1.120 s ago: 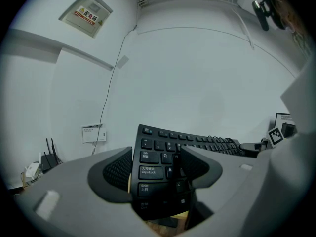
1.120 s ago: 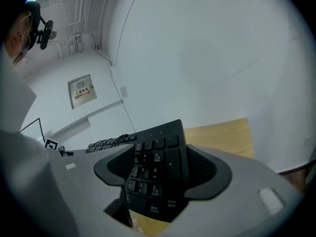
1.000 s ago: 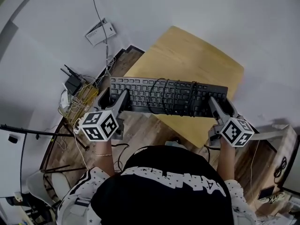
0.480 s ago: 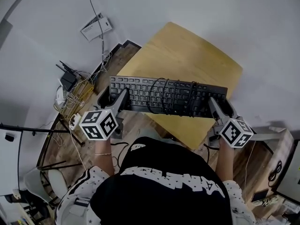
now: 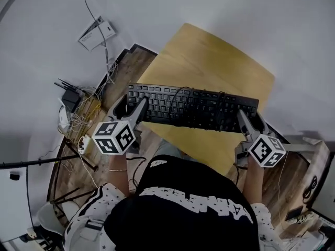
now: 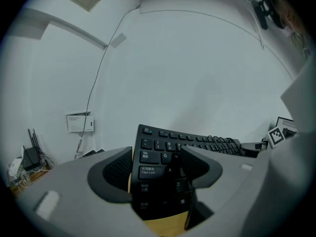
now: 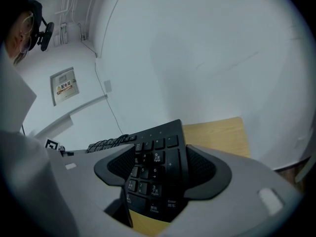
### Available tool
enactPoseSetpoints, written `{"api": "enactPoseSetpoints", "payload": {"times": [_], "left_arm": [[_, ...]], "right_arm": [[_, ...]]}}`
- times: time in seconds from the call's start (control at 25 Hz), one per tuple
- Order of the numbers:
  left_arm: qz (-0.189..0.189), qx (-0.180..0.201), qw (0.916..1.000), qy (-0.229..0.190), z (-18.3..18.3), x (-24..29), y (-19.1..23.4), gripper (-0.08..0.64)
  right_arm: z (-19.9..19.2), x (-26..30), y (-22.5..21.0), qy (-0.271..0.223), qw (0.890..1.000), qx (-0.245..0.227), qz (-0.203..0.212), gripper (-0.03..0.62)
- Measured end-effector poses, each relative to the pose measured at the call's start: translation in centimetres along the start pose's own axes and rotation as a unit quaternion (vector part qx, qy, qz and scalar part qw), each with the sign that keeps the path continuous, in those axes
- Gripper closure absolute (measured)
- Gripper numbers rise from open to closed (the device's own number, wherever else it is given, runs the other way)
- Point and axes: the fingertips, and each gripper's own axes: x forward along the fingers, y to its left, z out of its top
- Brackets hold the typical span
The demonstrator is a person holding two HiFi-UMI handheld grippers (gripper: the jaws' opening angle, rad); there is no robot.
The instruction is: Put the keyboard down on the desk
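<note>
Over a small wooden desk set against a white wall, a black keyboard hangs level between two hand-held grippers. Its left end juts past the desk's near edge above the floor. Whether its underside touches the wood cannot be told from any view.

The left gripper is clamped on the keyboard's left short end, its jaws closed over the Tab and Caps Lock keys. The right gripper is clamped on the opposite end, across the number pad. A black cable lies coiled loosely on top of the keys.

The keyboard looks like light, stiff plastic, long for its thickness, so it would likely tip or twist if one end were let go first. A hold at both short ends, as now, seems the surest one. The edges are probably smooth enough to slip under a weak squeeze, and the loose cable could slide off or snag on the way down.
</note>
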Motion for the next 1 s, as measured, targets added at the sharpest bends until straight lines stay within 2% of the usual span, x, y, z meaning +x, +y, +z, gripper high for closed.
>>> {"api": "enactPoseSetpoints", "payload": {"times": [0.24, 0.44, 1.0], "left_arm": [[-0.047, 0.027, 0.9985, 0.011, 1.5, 2.1, -0.5, 0.276], [-0.076, 0.029, 0.9964, 0.024, 1.5, 3.2, -0.2, 0.276], [-0.088, 0.029, 0.9929, 0.074, -0.3, 7.2, 0.6, 0.276]], "right_arm": [[-0.6, -1.9, 0.1, -0.022, 0.998, 0.024, -0.046, 0.270], [-1.2, -2.7, 0.7, -0.027, 0.996, 0.031, -0.077, 0.270], [-3.2, -0.9, -1.2, 0.003, 0.992, 0.058, -0.116, 0.270]]}}
